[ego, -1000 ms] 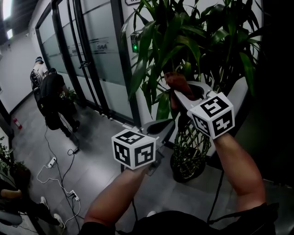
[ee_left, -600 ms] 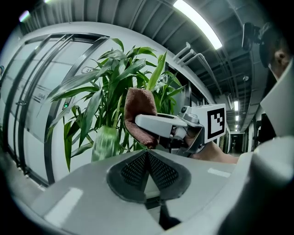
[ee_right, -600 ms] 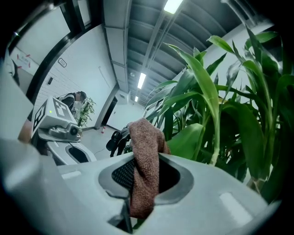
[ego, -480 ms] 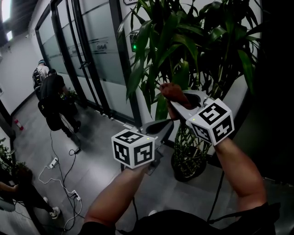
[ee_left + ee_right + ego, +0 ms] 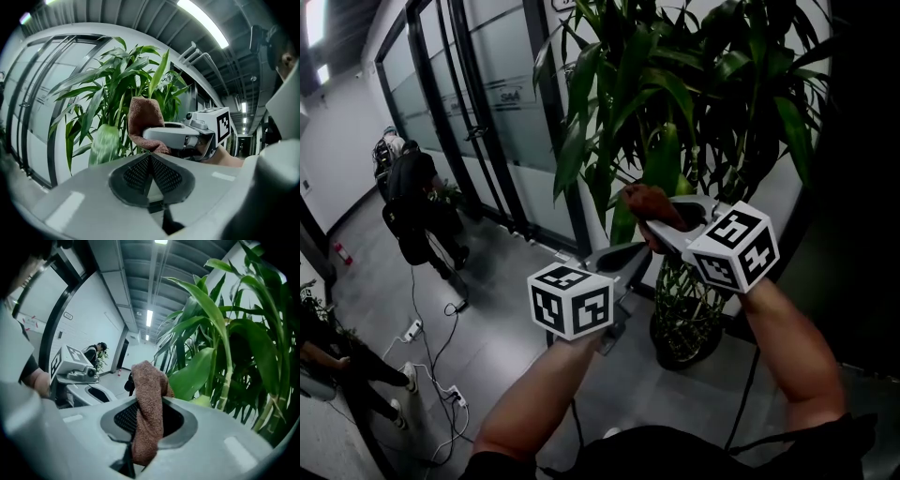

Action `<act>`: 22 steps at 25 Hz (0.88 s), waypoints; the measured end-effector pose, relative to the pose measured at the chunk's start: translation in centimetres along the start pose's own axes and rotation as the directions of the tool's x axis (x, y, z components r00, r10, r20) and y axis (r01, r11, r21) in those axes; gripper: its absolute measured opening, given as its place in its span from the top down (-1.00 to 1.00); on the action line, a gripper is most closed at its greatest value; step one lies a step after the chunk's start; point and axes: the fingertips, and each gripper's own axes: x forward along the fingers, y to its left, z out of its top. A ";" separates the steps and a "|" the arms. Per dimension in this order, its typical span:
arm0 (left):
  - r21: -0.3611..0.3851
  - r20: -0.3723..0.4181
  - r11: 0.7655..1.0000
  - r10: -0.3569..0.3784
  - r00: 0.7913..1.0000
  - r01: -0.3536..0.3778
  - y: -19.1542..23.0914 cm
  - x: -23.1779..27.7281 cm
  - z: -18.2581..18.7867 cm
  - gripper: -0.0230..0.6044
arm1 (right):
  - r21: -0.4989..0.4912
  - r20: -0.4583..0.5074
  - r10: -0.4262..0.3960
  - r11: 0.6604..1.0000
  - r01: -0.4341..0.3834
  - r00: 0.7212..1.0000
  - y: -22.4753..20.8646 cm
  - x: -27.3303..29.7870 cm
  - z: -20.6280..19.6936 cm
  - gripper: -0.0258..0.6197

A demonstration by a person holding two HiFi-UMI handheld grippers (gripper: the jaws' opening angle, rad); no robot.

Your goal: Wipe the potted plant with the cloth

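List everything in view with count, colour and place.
plant: one, green, centre right
pot: one, dark, floor under plant
cloth: one, brown, in right gripper's jaws, near the leaves
glass doors: a row, dark frames, left
power strips: two, white, floor at left
bystanders: two, dark clothes, left hallway
left gripper: one, grey, shut, empty, beside right gripper
right gripper: one, grey, shut on cloth
forearms: two, bare, bottom
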 end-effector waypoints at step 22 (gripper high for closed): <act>0.031 0.108 0.989 0.142 0.984 -0.147 -1.0 -1.3 0.9 0.86 | -0.123 -0.026 0.074 0.989 -0.077 0.997 5.7 -7.7 -3.7 0.70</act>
